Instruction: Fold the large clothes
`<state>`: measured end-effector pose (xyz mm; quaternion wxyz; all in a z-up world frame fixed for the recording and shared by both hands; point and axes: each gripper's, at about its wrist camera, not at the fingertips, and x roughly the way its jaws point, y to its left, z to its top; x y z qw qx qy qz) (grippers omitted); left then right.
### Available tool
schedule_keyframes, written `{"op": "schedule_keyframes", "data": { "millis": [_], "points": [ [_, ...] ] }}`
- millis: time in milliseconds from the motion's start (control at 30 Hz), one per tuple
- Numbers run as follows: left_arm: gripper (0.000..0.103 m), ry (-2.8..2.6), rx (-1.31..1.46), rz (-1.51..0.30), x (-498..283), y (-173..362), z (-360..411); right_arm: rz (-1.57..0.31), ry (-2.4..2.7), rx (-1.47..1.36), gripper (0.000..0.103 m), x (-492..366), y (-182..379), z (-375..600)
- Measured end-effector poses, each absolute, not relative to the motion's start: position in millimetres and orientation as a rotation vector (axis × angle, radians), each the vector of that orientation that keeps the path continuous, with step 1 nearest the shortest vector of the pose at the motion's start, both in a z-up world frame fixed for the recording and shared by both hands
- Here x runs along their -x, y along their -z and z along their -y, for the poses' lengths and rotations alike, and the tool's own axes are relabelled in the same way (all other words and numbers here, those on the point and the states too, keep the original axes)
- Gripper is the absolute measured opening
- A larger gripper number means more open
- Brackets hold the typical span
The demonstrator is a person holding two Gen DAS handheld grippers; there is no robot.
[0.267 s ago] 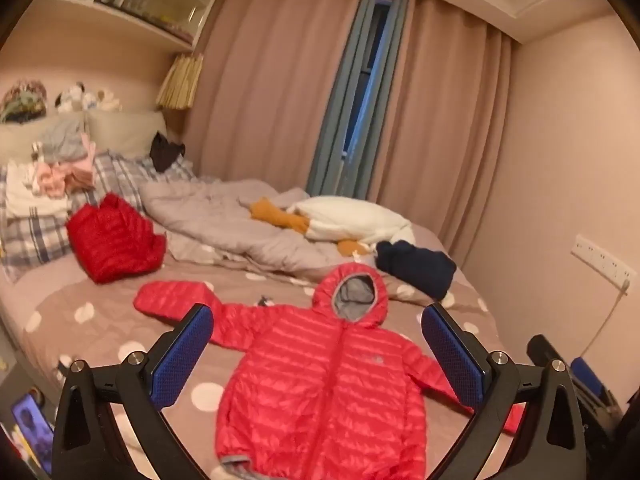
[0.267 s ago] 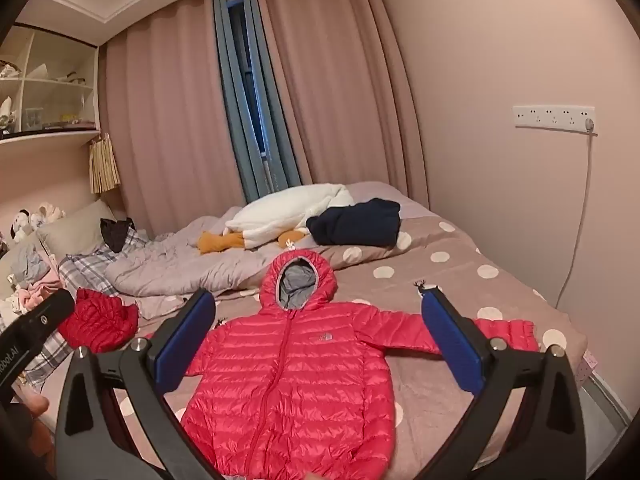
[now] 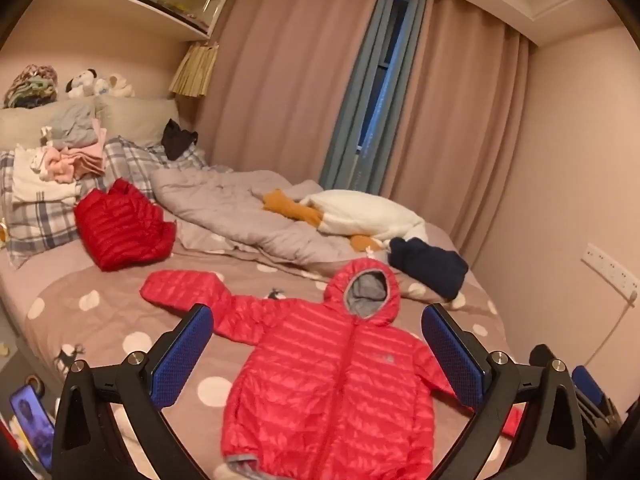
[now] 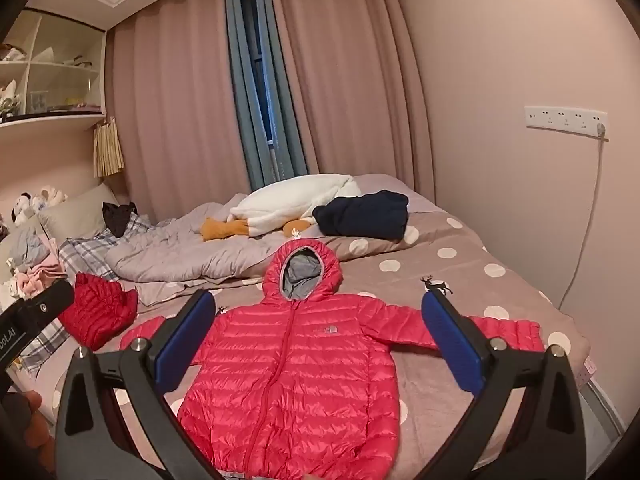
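Overhead, the wall shelf [image 4: 52, 76] held small items in its open compartments, too blurred to name. Below it, the bed [image 4: 460, 276], spread with a dotted cover, carried everything else: a crumpled grey quilt [image 3: 240, 208], a white and orange plush toy [image 4: 288, 204], a dark navy garment [image 4: 364, 214] lying just beside the toy, and a bundled red jacket [image 3: 120, 228] near the plaid pillows [image 3: 36, 220].

The red hooded puffer jacket [image 3: 332, 392] lay flat on the cover, front side up and zipped, near the bed's close edge. Its long axis ran from the hem, nearest the cameras, to the hood [image 4: 302, 268], which pointed toward the curtains [image 4: 352, 80]. Both sleeves were spread out sideways, across that axis; the right sleeve [image 4: 508, 330] reached toward the wall side and the left sleeve [image 3: 184, 288] toward the pillows.

The left gripper [image 3: 316, 354] hung above the jacket with its blue pads [image 3: 180, 360] wide apart, gripping nothing. The right gripper [image 4: 316, 346] hovered likewise, fingers [image 4: 452, 344] spread wide, one on either side of the jacket's chest in its view, touching no fabric.
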<state>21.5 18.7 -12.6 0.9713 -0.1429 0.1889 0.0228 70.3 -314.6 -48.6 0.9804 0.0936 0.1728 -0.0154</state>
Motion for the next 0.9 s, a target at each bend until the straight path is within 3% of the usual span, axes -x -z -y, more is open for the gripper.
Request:
{"op": "schedule_keyframes", "data": {
  "millis": [900],
  "points": [
    [0.103, -0.07, 0.253, -0.376, -25, 20, -27, -0.37, 0.079, -0.186, 0.103, -89, 73, 299]
  ]
}}
